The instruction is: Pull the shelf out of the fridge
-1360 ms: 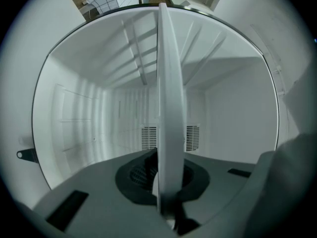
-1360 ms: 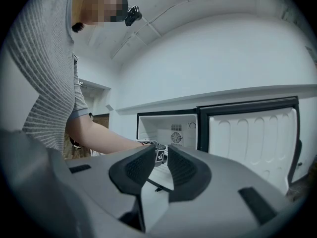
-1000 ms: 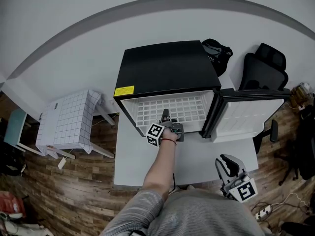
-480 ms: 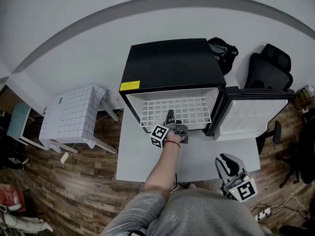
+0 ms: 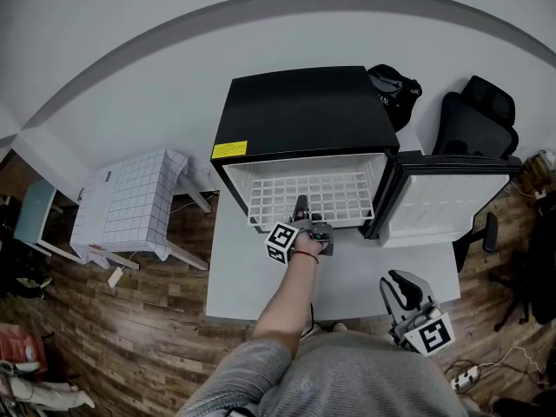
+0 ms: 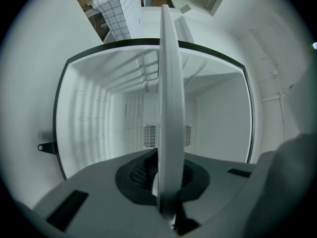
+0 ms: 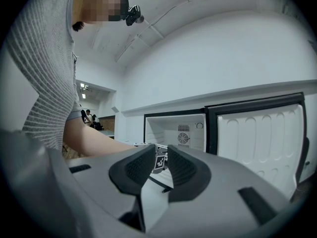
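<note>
The fridge stands at the far side of the white bench, its door swung open to the right. The white wire shelf lies flat in the opening, its near edge at the mouth of the cabinet. The left hand-held gripper is clamped on the middle of that near edge. Its own view shows the shelf rim running straight between the closed pads, with the empty white cabinet behind.

The right hand-held gripper hangs low at the near right, well apart from the fridge. Its jaws stand only narrowly apart with nothing between them.

I judge the step in hand to be the pull itself: the grip is made and the shelf is partway on its way out. From above I cannot quite tell how much of it sits on its side supports.

The next move calls for a straight, level draw toward the near edge of the bench. The shelf must stay square so neither side binds, and its weight will need support as the far edge comes free.
</note>
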Demonstrator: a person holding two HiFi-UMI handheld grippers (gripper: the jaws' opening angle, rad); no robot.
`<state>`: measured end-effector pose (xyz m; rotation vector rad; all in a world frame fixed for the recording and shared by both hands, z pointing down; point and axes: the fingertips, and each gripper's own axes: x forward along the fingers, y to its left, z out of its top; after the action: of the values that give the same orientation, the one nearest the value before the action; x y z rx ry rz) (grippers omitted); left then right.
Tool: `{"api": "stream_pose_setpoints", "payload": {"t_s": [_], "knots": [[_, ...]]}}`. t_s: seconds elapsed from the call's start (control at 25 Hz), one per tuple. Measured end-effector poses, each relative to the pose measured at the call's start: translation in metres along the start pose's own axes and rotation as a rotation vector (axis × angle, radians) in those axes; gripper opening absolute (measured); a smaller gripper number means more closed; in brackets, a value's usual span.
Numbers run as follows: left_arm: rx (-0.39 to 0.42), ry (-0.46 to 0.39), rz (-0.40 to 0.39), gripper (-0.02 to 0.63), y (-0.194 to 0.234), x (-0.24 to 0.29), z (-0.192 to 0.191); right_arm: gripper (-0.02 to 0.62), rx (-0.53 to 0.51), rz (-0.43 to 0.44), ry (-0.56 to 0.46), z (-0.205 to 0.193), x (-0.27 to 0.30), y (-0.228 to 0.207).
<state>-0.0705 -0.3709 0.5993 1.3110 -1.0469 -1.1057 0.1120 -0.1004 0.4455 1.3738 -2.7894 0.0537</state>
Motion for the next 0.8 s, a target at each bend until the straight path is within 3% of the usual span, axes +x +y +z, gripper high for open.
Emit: {"api": "stream_pose_setpoints", "payload": {"t_s": [0.8], "knots": [[-0.005, 0.004, -0.009, 0.031, -0.003, -0.033, -0.007, 0.08, -0.007, 0.032, 0.0, 0.0, 0.012, 0.004]]}}
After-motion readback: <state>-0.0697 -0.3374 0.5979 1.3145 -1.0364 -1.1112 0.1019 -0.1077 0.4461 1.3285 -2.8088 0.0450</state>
